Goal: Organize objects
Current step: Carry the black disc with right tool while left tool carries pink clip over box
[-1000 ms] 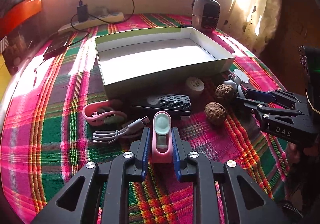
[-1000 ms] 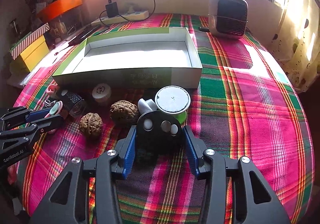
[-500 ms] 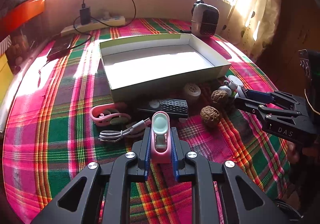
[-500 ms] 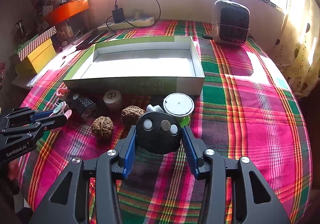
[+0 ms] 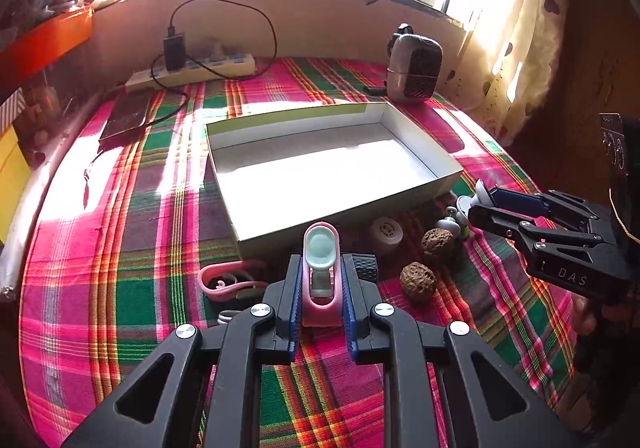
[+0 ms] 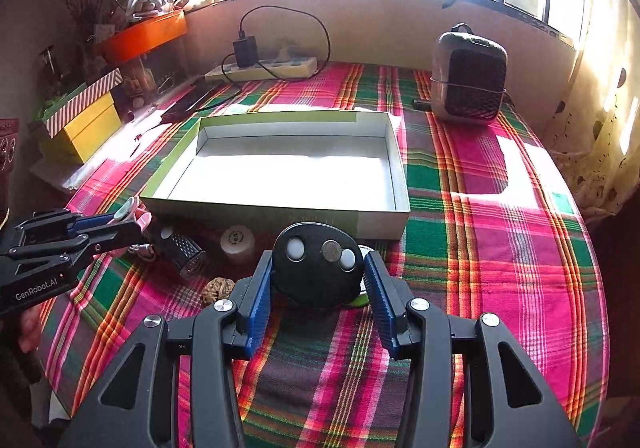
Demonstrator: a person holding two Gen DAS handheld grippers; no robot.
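My left gripper [image 5: 320,288] is shut on a pink clip with a pale green pad [image 5: 321,248], held above the plaid cloth. It shows from the side in the right wrist view, left gripper [image 6: 120,224]. The right gripper [image 6: 318,284] is shut on a black oval remote [image 6: 318,268] with three round buttons, also lifted; in the left wrist view this right gripper [image 5: 484,204] hangs at the right. An empty white open box [image 6: 240,214] lies just beyond both. On the cloth before it lie two walnuts [image 5: 418,277], a white round cap [image 5: 386,231], a black ribbed gadget [image 6: 184,252] and pink earphones [image 5: 224,282].
A small heater [image 6: 468,84] stands at the back right and a power strip with a charger [image 6: 264,68] along the back wall. A dark phone [image 5: 126,120] lies at the back left. Yellow and striped boxes [image 6: 86,128] sit off the left edge. A white cable [image 5: 228,315] lies near the earphones.
Both grippers have risen with the pink clip and the black remote in them, so the cloth and box look farther away. The loose items on the cloth have stayed put.
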